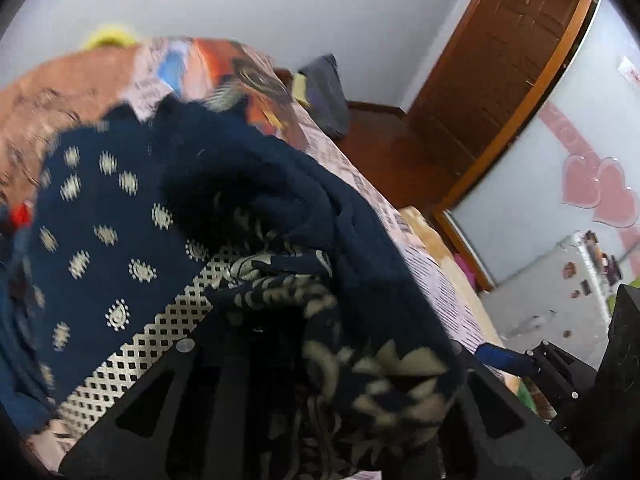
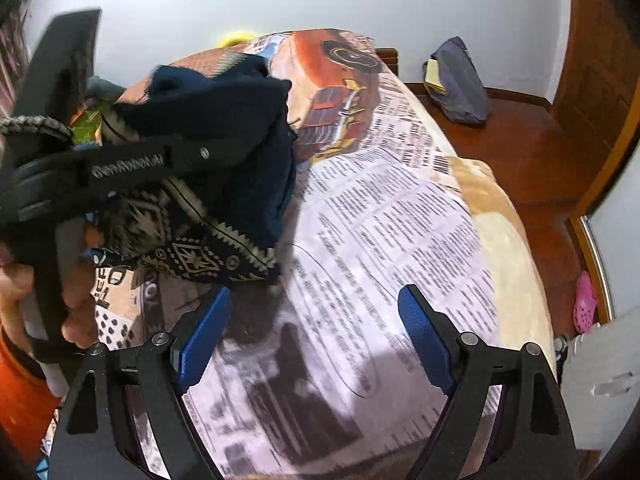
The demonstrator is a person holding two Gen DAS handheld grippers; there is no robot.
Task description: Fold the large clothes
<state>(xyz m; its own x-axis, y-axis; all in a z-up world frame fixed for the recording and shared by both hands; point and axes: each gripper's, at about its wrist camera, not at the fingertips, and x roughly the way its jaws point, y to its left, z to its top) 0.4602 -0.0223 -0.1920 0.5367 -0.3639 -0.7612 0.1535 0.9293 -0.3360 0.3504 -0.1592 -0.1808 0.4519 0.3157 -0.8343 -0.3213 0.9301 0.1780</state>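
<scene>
A large navy garment (image 1: 120,240) with cream motifs and a patterned border lies bunched on the bed (image 2: 400,220). Part of it drapes over my left gripper (image 1: 316,320), whose fingertips are buried in the cloth and shut on it. In the right wrist view the same garment (image 2: 224,140) hangs in a heap from the left gripper's black frame (image 2: 120,168), which a hand (image 2: 76,300) holds. My right gripper (image 2: 314,320) hovers open over the printed sheet just right of the heap. Nothing is between its blue pads (image 2: 204,332).
The bed's sheet shows newspaper print and an orange truck picture (image 2: 336,80). Beyond the bed's right edge are a wooden floor (image 2: 520,152), a blue-grey bag (image 2: 456,84), a pink shoe (image 2: 584,304) and a brown door (image 1: 500,60). A white cabinet (image 1: 560,292) stands near the bed's corner.
</scene>
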